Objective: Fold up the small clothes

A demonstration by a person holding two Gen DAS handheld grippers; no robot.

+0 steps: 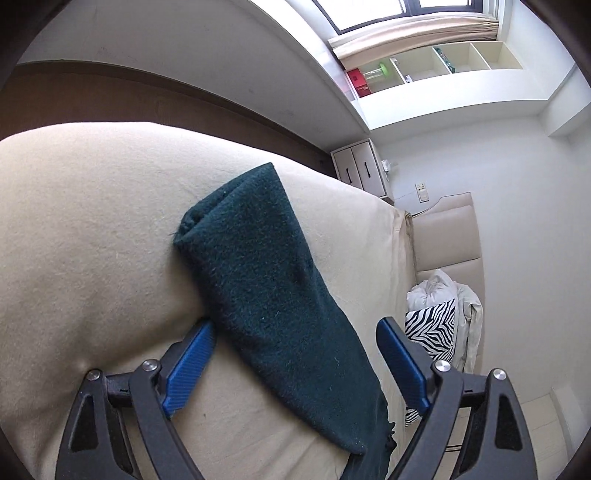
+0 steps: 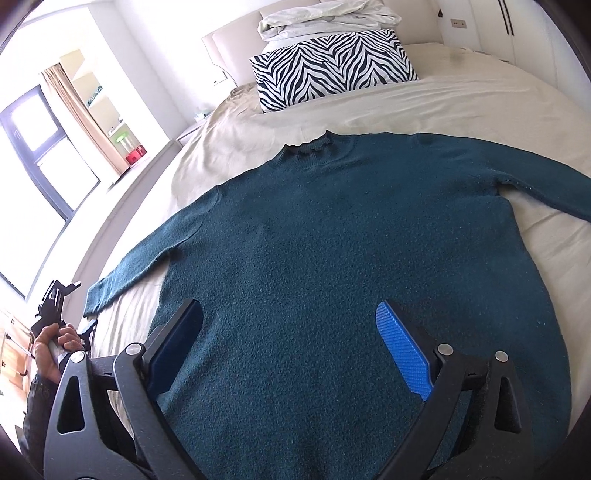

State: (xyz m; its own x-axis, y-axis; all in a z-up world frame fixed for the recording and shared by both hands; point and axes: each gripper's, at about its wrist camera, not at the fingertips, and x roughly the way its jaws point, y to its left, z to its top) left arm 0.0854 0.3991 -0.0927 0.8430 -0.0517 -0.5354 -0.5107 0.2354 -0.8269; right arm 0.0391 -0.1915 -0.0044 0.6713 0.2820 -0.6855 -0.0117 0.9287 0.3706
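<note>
One sweater [image 2: 332,258], one zebra pillow [image 2: 332,66], one crumpled white duvet [image 2: 325,18] and two grippers show on a single bed [image 2: 461,107].

The sweater is dark teal, fuzzy knit, long-sleeved with a small ruffled collar at 12 o'clock. It lies flat on the beige sheet, body spread wide, one sleeve reaching toward 8 o'clock and the other toward 3 o'clock.

The right gripper [image 2: 291,343] hovers over the sweater's lower body, its blue-padded jaws spread wide and holding nothing.

The left gripper [image 1: 295,354] is also wide apart, straddling the 8 o'clock sleeve; its left pad seems to touch the cloth edge, though the angle leaves that uncertain. The pillow sits at 12 o'clock beyond the collar, the duvet behind it.
</note>
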